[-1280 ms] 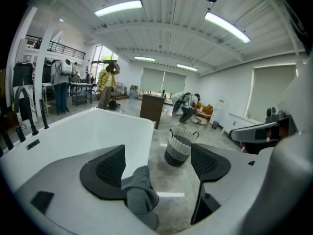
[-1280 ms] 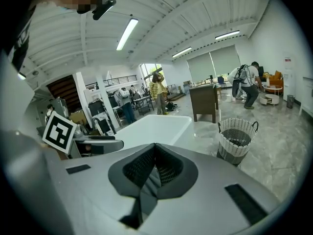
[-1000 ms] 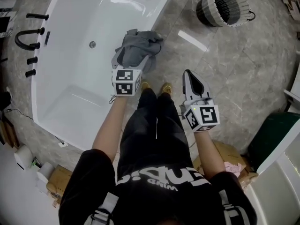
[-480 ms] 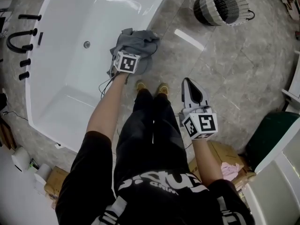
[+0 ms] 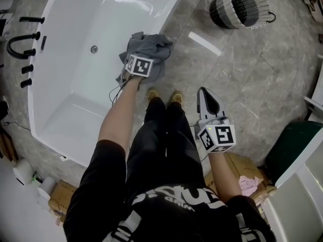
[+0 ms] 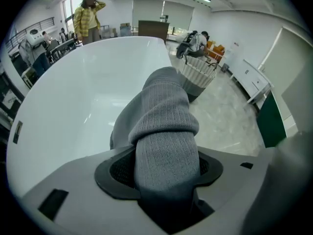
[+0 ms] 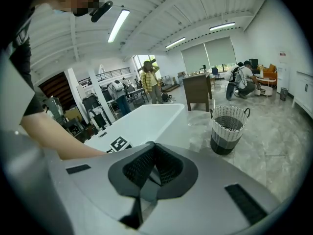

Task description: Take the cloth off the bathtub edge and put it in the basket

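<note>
head view: the left tongs (image 5: 141, 59) point steeply down into the grey cloth (image 5: 154, 43), which lies bunched on the rim of the white bathtub (image 5: 172, 9) at the tub's three o'clock side. seen from the left gripper view, the left tongs (image 6: 166, 166) have just been closing and now pinch a thick rolled fold of the cloth (image 6: 166, 106) between the pads, the rest humped up over the tub rim. the right tongs (image 5: 204, 80) hang at four o'clock from the cloth, over the grey floor (image 5: 242, 74). its own view shows the right tongs (image 7: 152, 168) closed pad to pad, with nothing in them. the striped basket (image 5: 222, 15) stands on the floor at two o'clock from the cloth, well apart from it.
</note>
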`<state>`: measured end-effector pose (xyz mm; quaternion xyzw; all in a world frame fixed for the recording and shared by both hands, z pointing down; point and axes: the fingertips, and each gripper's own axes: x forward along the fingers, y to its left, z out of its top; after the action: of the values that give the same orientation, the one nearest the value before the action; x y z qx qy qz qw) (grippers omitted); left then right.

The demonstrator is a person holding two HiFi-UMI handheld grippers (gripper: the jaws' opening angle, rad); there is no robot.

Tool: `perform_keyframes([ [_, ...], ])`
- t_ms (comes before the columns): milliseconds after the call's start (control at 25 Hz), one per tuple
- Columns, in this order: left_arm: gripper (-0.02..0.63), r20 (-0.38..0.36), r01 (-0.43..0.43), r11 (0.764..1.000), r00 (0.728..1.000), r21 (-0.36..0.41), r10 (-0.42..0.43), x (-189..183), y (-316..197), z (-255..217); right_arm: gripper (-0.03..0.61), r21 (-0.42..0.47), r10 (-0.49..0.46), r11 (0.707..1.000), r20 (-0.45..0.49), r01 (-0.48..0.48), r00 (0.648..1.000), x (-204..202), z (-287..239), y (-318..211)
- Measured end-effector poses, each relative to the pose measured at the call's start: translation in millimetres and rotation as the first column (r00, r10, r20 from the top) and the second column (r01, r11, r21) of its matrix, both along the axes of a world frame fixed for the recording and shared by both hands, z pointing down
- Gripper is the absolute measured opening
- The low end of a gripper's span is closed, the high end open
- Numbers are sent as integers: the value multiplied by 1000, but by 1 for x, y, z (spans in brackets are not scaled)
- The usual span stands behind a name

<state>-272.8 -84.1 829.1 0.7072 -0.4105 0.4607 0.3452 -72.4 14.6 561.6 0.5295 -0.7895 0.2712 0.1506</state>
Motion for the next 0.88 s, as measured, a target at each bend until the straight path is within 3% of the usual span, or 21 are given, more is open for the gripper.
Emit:
perform_keyframes([
  [440,184,-18,32,994,999,109,-30,-9,19,-56,14,28,-1,1000,0,1,1000,3,-17,-2],
  [480,167,-22,39,992,999,123,-36,-11,21,-63,14,32,2,999,1,-2,1000,5,-18,-2],
  [560,44,-37,58,988,998,144,-53,-13,24,-76,14,38,7,999,1,-7,1000,8,-20,-3],
  [760,41,-87,98,980,993,176,-83,-15,29,-95,14,44,16,999,3,-16,1000,11,-24,2],
  [880,41,-139,144,959,984,243,-112,-12,27,-128,14,51,20,999,2,-20,1000,14,-30,9],
])
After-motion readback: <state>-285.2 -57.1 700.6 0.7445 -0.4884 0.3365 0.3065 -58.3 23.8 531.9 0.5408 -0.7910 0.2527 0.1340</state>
